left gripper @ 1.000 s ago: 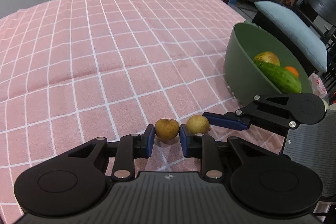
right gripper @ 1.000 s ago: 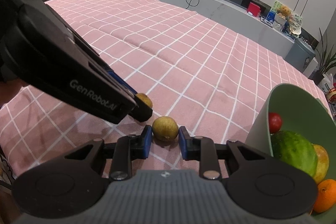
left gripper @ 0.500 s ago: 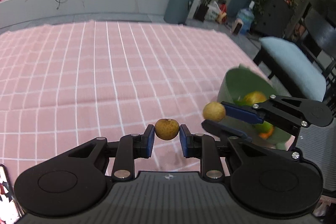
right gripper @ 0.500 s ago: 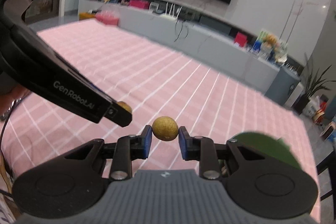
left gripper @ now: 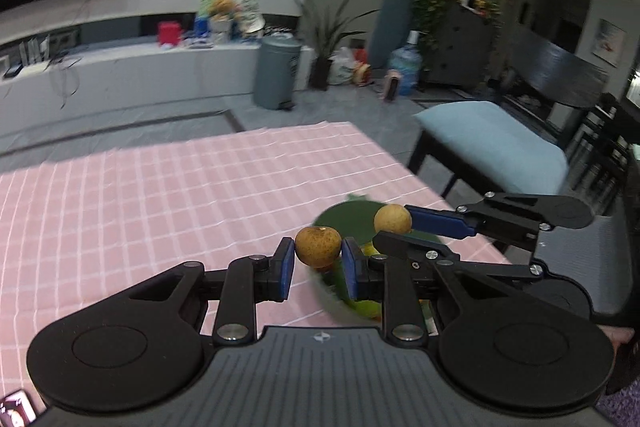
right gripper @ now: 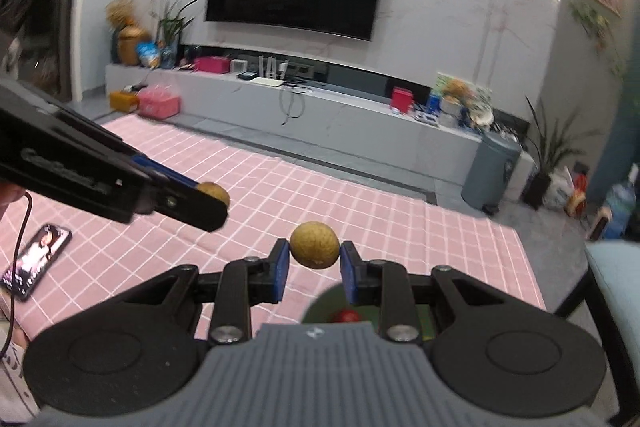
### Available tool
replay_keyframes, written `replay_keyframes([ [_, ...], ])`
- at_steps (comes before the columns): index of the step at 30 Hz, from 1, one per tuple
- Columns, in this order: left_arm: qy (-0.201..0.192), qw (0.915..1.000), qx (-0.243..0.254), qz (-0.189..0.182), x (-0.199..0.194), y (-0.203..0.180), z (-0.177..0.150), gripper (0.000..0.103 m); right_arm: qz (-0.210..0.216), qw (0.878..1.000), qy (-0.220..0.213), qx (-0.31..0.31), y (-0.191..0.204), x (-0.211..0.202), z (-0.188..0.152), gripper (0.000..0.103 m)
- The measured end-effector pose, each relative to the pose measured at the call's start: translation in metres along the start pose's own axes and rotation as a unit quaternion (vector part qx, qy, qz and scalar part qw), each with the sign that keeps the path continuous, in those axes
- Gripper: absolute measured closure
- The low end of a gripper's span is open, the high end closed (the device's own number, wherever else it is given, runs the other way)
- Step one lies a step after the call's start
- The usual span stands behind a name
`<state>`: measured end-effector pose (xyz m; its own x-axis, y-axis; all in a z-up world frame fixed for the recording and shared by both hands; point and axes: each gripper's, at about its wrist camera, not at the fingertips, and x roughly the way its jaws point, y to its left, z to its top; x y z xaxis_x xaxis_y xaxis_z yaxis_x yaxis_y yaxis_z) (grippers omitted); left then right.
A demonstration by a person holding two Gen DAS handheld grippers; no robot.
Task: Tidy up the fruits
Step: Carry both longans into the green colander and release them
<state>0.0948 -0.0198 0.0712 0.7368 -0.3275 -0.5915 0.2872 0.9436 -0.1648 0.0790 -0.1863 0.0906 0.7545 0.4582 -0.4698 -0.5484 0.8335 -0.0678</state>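
While both grippers hang above the desk (left gripper: 160,195), each holds one small brown fruit. Left gripper (left gripper: 317,263): jaws clamped on a fruit (left gripper: 318,241) with a dimpled top, blue pads pressing both sides, fruit lifted clear of the pink checked cloth (right gripper: 360,203). Right gripper (right gripper: 313,265): jaws clamped on a rounder, paler fruit (right gripper: 314,245), also in the air. In the left view the right gripper's fruit sits just right of the left one, apart from it, both over the green bowl (left gripper: 344,217). Bowl lies below and partly hidden behind the jaws, near the desk's right edge; blurred yellow-green produce (left gripper: 366,307) inside it. Right view shows the bowl's dark green inside with a red fruit (right gripper: 346,315) low between the fingers. Phone (right gripper: 36,259) with lit screen lies on the cloth at far left, cable running off it. Blue-cushioned chair (left gripper: 492,143) stands beyond the desk's right side.
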Motion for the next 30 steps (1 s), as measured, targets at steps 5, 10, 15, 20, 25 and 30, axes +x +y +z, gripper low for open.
replay_keyframes([
  [5,0.005,0.9991,0.037,-0.023,0.019,-0.031,0.010,0.075,-0.010,0.999,0.009,0.053,-0.036,-0.018,-0.008,0.080],
  [10,0.023,0.9969,0.061,-0.044,0.048,-0.055,0.012,0.075,-0.020,0.996,0.020,0.085,-0.066,-0.028,-0.021,0.080],
  [15,0.068,0.9909,0.100,-0.058,0.079,-0.074,0.001,0.075,-0.019,0.995,0.045,0.089,-0.086,-0.021,-0.035,0.080],
  [20,0.115,0.9794,0.158,-0.052,0.109,-0.080,-0.015,0.075,0.002,0.994,0.091,0.065,-0.091,0.002,-0.052,0.080],
  [25,0.144,0.9701,0.192,-0.037,0.134,-0.087,-0.025,0.075,0.019,0.990,0.130,0.046,-0.098,0.022,-0.069,0.080],
  [30,0.172,0.9610,0.215,-0.026,0.154,-0.090,-0.033,0.075,0.024,0.987,0.156,0.010,-0.098,0.041,-0.079,0.080],
])
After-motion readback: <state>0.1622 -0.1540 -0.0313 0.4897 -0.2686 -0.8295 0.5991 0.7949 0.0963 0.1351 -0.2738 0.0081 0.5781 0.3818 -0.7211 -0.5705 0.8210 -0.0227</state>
